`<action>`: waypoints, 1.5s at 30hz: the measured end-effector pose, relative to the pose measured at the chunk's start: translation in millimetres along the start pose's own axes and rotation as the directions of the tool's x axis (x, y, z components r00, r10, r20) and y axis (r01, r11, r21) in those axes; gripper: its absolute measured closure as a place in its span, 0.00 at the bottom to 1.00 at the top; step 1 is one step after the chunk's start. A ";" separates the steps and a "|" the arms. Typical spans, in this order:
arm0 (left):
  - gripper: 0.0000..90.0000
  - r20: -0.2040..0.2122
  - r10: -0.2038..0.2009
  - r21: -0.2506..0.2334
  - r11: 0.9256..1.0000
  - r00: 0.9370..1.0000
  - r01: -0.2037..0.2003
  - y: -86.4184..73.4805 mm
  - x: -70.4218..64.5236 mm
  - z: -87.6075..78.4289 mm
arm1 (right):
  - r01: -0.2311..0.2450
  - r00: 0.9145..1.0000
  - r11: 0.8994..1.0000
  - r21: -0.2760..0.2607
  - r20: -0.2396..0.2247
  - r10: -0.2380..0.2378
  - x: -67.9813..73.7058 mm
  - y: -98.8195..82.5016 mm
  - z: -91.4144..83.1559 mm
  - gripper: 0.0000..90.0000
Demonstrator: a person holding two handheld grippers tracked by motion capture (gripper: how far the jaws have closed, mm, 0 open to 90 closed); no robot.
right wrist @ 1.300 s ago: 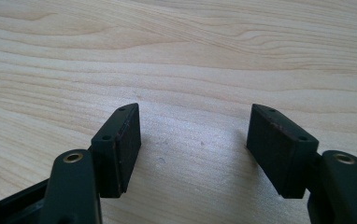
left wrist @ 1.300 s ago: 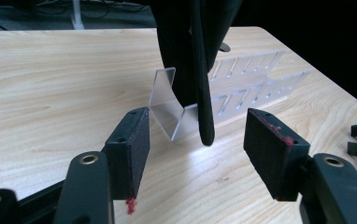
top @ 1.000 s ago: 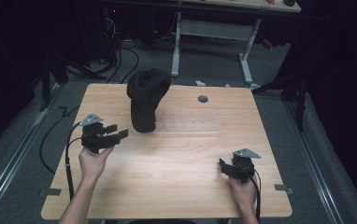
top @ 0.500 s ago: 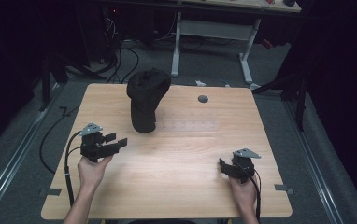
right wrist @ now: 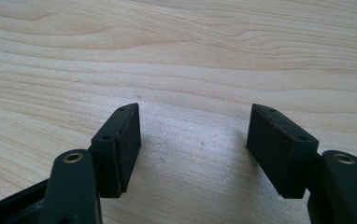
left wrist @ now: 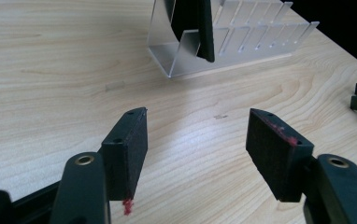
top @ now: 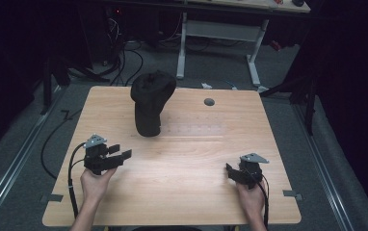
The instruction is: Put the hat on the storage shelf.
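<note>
Nearest, the right gripper [top: 235, 172] rests low over the table [top: 196, 159], jaws wide and empty. The left gripper [top: 119, 156], equally agape, faces the black cap [top: 151, 98] hung on a clear rack [left wrist: 242, 44] beyond, likely readying a grab.

No readable text, label, brand, number or sign anywhere
</note>
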State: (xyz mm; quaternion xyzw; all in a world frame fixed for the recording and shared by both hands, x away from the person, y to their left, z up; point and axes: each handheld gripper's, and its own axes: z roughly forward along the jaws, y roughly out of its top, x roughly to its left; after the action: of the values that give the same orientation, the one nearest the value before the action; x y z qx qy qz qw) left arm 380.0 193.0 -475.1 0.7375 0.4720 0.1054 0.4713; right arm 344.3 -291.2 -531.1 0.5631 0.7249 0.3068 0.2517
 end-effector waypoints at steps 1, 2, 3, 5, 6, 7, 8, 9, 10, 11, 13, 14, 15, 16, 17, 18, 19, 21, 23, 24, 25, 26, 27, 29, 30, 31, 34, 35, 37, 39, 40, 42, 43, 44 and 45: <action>0.44 -0.003 -0.001 0.004 1.000 1.000 0.001 -1.3 0.1 0.0 | 0.000 1.000 1.000 0.000 0.000 0.000 0.0 0.0 0.0 0.39; 0.43 -0.003 -0.001 0.004 1.000 1.000 0.001 -1.3 0.1 0.0 | 0.000 1.000 1.000 0.000 0.000 0.000 0.0 0.0 0.0 0.39; 0.43 -0.007 -0.001 0.007 1.000 1.000 0.001 -4.5 0.3 0.6 | 0.000 1.000 1.000 0.000 0.000 0.000 0.0 0.0 0.0 0.39; 0.43 -0.011 -0.004 0.013 1.000 1.000 0.004 -7.9 0.6 1.3 | 0.000 1.000 1.000 0.000 0.000 0.000 0.0 0.0 0.0 0.39; 0.43 -0.011 -0.004 0.013 1.000 1.000 0.004 -7.9 0.6 1.3 | 0.000 1.000 1.000 0.000 0.001 0.000 0.1 0.0 0.0 0.39; 0.43 -0.013 -0.005 0.017 1.000 1.000 0.005 -11.5 1.0 2.4 | 0.000 1.000 1.000 0.000 0.000 0.000 0.0 0.0 0.0 0.39; 0.43 -0.016 -0.004 0.022 1.000 1.000 0.005 -13.2 1.1 2.8 | 0.000 1.000 1.000 0.000 0.000 0.000 0.0 0.0 0.0 0.39; 0.43 -0.017 -0.006 0.021 1.000 1.000 0.007 -14.7 1.2 3.6 | 0.000 1.000 1.000 0.000 0.000 0.000 0.0 0.0 0.0 0.39; 0.43 -0.018 -0.007 0.026 1.000 1.000 0.007 -16.2 1.3 4.1 | 0.000 1.000 1.000 0.000 0.000 0.000 0.0 0.0 0.0 0.39; 0.43 -0.022 -0.005 0.029 1.000 1.000 0.006 -17.9 1.4 4.7 | 0.000 1.000 1.000 0.000 0.000 0.000 0.0 0.0 0.0 0.39; 0.42 -0.026 -0.005 0.036 0.999 1.000 0.006 -21.5 1.5 6.4 | 0.000 1.000 1.000 0.000 0.000 0.000 0.0 0.0 0.0 0.39; 0.42 -0.027 -0.003 0.042 0.999 1.000 0.004 -23.0 1.5 7.1 | 0.000 1.000 1.000 0.000 0.000 0.000 0.0 0.0 0.0 0.39; 0.42 -0.030 -0.003 0.045 0.999 1.000 0.004 -24.5 1.4 7.9 | 0.000 1.000 1.000 0.000 0.001 0.000 0.0 0.0 0.0 0.39; 0.42 -0.030 -0.004 0.048 0.999 1.000 0.006 -26.0 1.4 8.4 | 0.000 1.000 1.000 0.000 0.000 0.000 0.0 0.0 0.0 0.39; 0.42 -0.032 -0.004 0.048 0.999 0.999 0.005 -27.6 1.3 9.3 | 0.000 1.000 1.000 0.000 0.001 0.000 0.1 0.0 0.0 0.39; 0.42 -0.035 -0.002 0.052 0.999 0.999 0.004 -29.0 1.2 9.9 | 0.000 1.000 1.000 0.000 0.000 0.000 0.0 0.0 0.0 0.39; 0.42 -0.038 -0.002 0.056 0.998 0.999 0.004 -30.5 1.2 10.7 | 0.000 1.000 1.000 0.000 0.001 0.000 0.1 0.0 0.0 0.39; 0.42 -0.045 0.002 0.063 0.998 0.999 0.001 -33.2 0.8 12.3 | 0.000 1.000 1.000 0.000 0.001 0.000 0.1 0.0 0.0 0.39; 0.42 -0.050 0.006 0.072 0.997 0.999 -0.003 -35.9 0.5 13.6 | 0.000 1.000 1.000 0.000 0.001 0.000 0.1 0.0 0.0 0.39; 0.42 -0.055 0.010 0.074 0.997 0.998 -0.006 -37.2 0.2 14.6 | 0.000 1.000 1.000 0.000 0.001 0.000 0.1 0.0 0.0 0.39; 0.42 -0.056 0.013 0.078 0.997 0.998 -0.009 -38.1 0.0 15.1 | 0.000 1.000 1.000 0.000 0.001 0.000 0.1 0.0 0.0 0.39; 0.41 -0.063 0.019 0.083 0.996 0.998 -0.014 -39.7 -0.4 16.4 | 0.000 1.000 1.000 0.000 0.000 0.000 0.1 0.0 0.0 0.39; 0.41 -0.066 0.021 0.087 0.996 0.998 -0.016 -40.8 -0.7 17.1 | 0.001 1.000 1.000 0.000 0.001 -0.001 0.1 0.0 0.0 0.39; 0.41 -0.079 0.032 0.093 0.995 0.996 -0.025 -43.8 -1.4 19.5 | 0.000 1.000 1.000 0.000 0.001 0.000 0.1 0.0 0.0 0.39; 0.41 -0.082 0.035 0.099 0.995 0.996 -0.026 -44.6 -1.6 20.2 | 0.000 1.000 1.000 0.000 0.001 0.000 0.1 0.0 0.0 0.39; 0.41 -0.085 0.038 0.104 0.994 0.996 -0.030 -45.8 -1.7 21.1 | 0.000 1.000 1.000 0.000 0.001 0.000 0.1 0.0 0.0 0.39; 0.41 -0.104 0.052 0.115 0.993 0.993 -0.040 -49.3 -2.6 24.1 | 0.000 1.000 1.000 0.000 0.001 0.000 0.1 0.0 0.0 0.39; 0.41 -0.111 0.057 0.118 0.992 0.992 -0.044 -50.4 -2.9 25.2 | 0.000 1.000 1.000 0.000 0.001 0.000 0.1 0.0 0.0 0.39; 0.40 -0.125 0.069 0.125 0.991 0.990 -0.054 -52.5 -3.5 27.5 | 0.000 1.000 1.000 0.002 0.000 0.000 0.3 0.0 -0.1 0.39; 0.40 -0.140 0.083 0.131 0.989 0.987 -0.065 -54.0 -3.9 29.0 | 0.000 1.000 1.000 0.001 0.000 0.000 0.3 0.0 -0.1 0.39; 0.39 -0.145 0.092 0.130 0.989 0.985 -0.074 -54.7 -4.3 29.1 | 0.000 1.000 1.000 0.001 0.000 0.000 0.3 -0.1 -0.1 0.39; 0.39 -0.157 0.101 0.126 0.989 0.982 -0.081 -55.6 -5.2 29.6 | 0.000 1.000 1.000 0.001 0.000 0.000 0.4 -0.1 -0.1 0.39; 0.39 -0.167 0.116 0.120 0.988 0.979 -0.096 -55.9 -4.9 30.0 | 0.000 1.000 1.000 0.001 0.000 0.000 0.4 0.0 -0.1 0.39; 0.39 -0.174 0.116 0.121 0.988 0.978 -0.096 -56.8 -5.9 30.3 | 0.000 1.000 1.000 0.001 0.000 0.000 0.3 0.0 -0.1 0.39; 0.38 -0.182 0.125 0.118 0.988 0.975 -0.105 -57.7 -6.6 30.8 | 0.000 1.000 1.000 0.001 0.000 0.000 0.4 -0.1 -0.1 0.39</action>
State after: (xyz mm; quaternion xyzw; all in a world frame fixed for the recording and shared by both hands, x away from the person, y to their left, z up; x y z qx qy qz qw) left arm 360.4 175.8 -535.5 0.7746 0.4761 0.1765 0.3772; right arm 344.1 -290.9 -531.0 0.5633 0.7250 0.3064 0.2513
